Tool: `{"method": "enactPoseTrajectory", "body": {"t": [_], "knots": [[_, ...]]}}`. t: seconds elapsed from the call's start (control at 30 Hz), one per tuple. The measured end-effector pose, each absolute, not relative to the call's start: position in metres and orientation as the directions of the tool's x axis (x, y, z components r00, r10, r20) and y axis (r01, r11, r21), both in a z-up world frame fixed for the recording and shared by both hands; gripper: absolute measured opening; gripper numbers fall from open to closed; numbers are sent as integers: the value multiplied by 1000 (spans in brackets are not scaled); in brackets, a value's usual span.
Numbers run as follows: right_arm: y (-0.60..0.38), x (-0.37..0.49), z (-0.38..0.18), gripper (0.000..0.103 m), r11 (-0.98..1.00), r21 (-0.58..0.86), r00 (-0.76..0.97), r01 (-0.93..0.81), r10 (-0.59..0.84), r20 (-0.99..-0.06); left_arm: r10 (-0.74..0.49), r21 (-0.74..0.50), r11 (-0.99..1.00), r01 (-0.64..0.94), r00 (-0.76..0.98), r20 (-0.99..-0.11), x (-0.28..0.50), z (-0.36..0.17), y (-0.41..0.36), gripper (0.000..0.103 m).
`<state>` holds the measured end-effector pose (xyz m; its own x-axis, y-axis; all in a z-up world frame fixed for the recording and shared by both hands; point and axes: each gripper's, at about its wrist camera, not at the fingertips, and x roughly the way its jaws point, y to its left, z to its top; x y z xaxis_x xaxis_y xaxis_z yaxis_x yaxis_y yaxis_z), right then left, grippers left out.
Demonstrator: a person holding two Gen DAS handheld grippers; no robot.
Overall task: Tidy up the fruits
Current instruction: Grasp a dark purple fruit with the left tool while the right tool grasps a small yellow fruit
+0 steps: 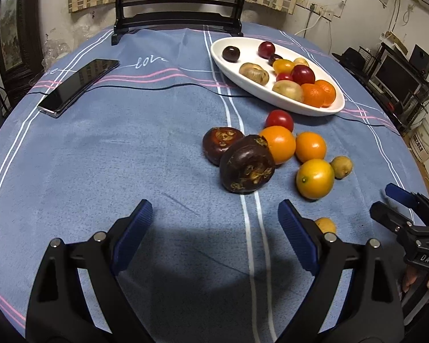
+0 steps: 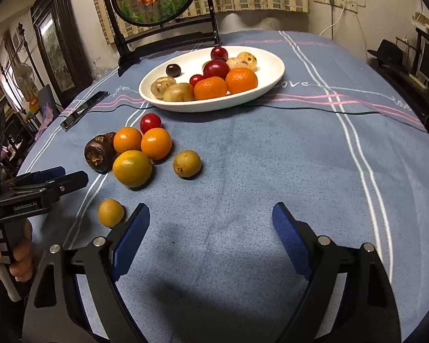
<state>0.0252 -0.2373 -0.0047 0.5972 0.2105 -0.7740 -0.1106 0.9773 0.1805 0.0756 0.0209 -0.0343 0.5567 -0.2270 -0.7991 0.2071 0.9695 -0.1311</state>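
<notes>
A white oval plate (image 1: 274, 100) (image 2: 214, 105) at the back of the table holds several fruits. On the blue cloth in front of it lie two dark water chestnuts (image 1: 247, 164), three oranges (image 1: 314, 175) (image 2: 132, 168), a red tomato (image 1: 278, 120) (image 2: 150, 123), a brown round fruit (image 1: 341, 166) (image 2: 186, 163) and a small yellow fruit (image 2: 110, 213). My left gripper (image 1: 214, 204) is open over bare cloth, just short of the chestnuts. My right gripper (image 2: 211, 207) is open too, with nothing between its fingers. The small yellow fruit lies just left of its left finger.
A black phone (image 1: 80, 85) lies at the left. A thin black cable (image 1: 157, 85) crosses the cloth in front of the plate. A black stand (image 1: 180, 20) with a round panel stands at the back edge. Shelves with electronics (image 1: 397, 80) are beyond the table's right edge.
</notes>
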Motion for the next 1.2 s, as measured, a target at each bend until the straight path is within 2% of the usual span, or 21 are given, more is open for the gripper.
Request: {"method": "enactPoseTrajectory", "body": {"t": [0.27,0.4,0.5,0.6,0.67,0.7,0.97,1.07,1.13,1.17,1.2], "knots": [[-245,30,-14,88,959,263,552,-102,275,-787,-209,-113,971,211,514,-832,96,-43,4,91],[-246,29,-14,88,953,284,551,-103,292,-782,-192,-102,975,200,508,-839,106,-45,-4,88],[-248,28,-14,88,949,298,551,-105,305,-777,-149,-65,982,179,513,-846,112,-45,-8,80],[-250,28,-14,88,943,317,552,-103,319,-770,-141,-57,982,178,508,-850,117,-43,-14,63],[-250,28,-14,88,942,318,553,-103,320,-769,-156,-64,979,196,506,-848,117,-42,-17,44],[-250,28,-14,88,943,318,553,-103,320,-769,-165,-70,977,202,505,-847,117,-41,-17,42],[-244,32,-13,88,957,267,542,-114,285,-790,-233,-133,965,228,498,-836,94,-40,1,41],[-234,42,-11,88,976,179,540,-127,220,-813,-249,-150,962,230,501,-829,86,-41,10,42],[-228,49,-11,79,977,149,529,-152,208,-823,-264,-162,958,235,506,-821,83,-42,13,42],[-224,54,-11,64,976,134,519,-170,204,-830,-268,-165,957,238,509,-818,82,-42,14,42],[-218,61,-13,55,977,103,510,-187,187,-840,-270,-168,957,238,511,-816,82,-43,14,42]]}}
